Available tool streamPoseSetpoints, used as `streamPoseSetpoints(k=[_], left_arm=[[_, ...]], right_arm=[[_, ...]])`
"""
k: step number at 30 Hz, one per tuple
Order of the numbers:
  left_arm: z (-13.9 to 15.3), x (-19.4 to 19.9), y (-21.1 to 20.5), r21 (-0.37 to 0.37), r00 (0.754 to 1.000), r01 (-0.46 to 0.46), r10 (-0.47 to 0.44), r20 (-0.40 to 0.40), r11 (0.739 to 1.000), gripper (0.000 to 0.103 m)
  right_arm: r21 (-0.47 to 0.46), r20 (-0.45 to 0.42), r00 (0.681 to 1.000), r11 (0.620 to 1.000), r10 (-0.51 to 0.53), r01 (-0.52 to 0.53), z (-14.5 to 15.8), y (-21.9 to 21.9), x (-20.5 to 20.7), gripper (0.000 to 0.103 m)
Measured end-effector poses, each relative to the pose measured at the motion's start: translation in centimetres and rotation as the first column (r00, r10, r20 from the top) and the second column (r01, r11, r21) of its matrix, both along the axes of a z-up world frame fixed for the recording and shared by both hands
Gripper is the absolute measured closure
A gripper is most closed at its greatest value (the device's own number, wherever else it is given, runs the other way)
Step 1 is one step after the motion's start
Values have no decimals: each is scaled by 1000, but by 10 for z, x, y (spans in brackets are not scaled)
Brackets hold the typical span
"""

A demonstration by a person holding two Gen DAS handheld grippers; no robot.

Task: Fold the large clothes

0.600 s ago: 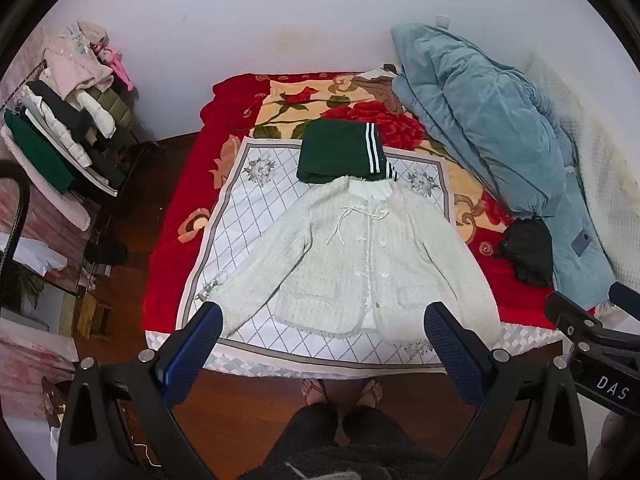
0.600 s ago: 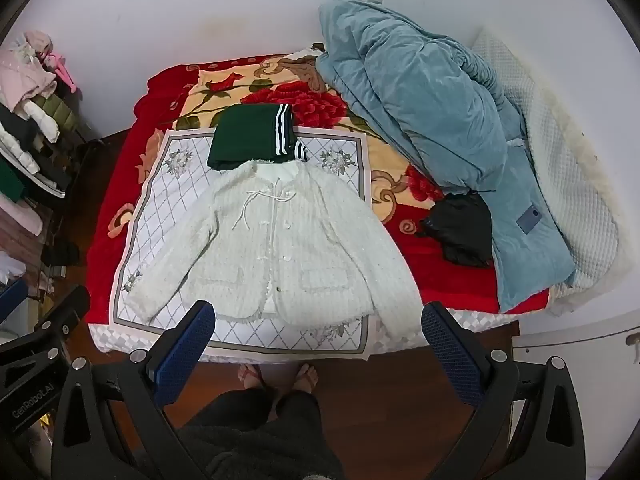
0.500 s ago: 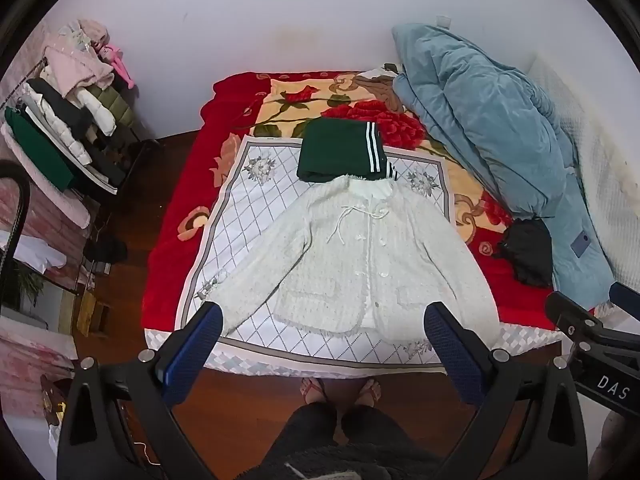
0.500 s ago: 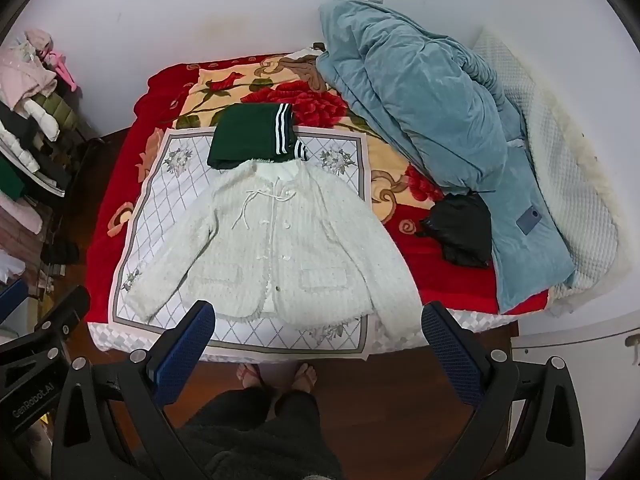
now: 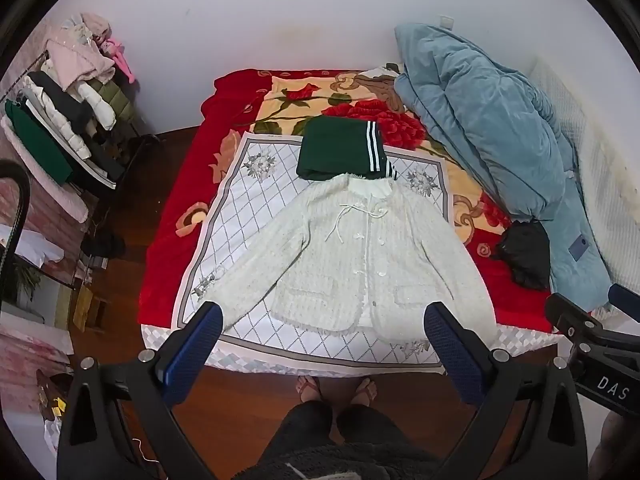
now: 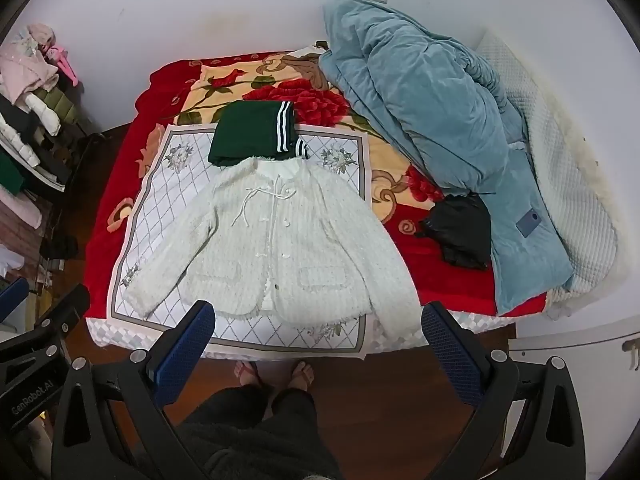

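Note:
A white knitted cardigan (image 5: pixel 352 256) (image 6: pixel 276 244) lies flat and face up on a white diamond-patterned cloth (image 5: pixel 248 208) (image 6: pixel 172 192) on the bed, sleeves spread to both sides. Behind its collar sits a folded dark green garment (image 5: pixel 340 148) (image 6: pixel 252 132) with white stripes. My left gripper (image 5: pixel 324 324) is open, high above the bed's near edge, with nothing between its blue pads. My right gripper (image 6: pixel 318 322) is open as well, also held high and empty. Each gripper's body shows at the edge of the other's view.
A red flowered blanket (image 5: pixel 180 184) covers the bed. A blue quilt (image 6: pixel 432 112) is heaped along the right side, with a black garment (image 6: pixel 460 232) beside it. A clothes rack (image 5: pixel 60 128) stands at the left. The person's feet (image 5: pixel 336 388) stand on the wooden floor at the bed's edge.

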State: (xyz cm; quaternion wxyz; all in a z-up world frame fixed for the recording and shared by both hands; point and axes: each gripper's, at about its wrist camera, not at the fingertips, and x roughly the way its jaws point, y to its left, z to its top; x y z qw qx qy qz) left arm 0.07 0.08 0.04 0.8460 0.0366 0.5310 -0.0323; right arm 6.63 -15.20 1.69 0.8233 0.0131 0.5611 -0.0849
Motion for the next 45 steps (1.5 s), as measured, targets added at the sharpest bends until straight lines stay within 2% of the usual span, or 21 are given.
streamPoseSetpoints(k=[45], left_arm=[[6,0,6,-14,1000,-8,8,3,1000,0]], right_arm=[[-35,5,1000,999,16,-15,10,12,8,0]])
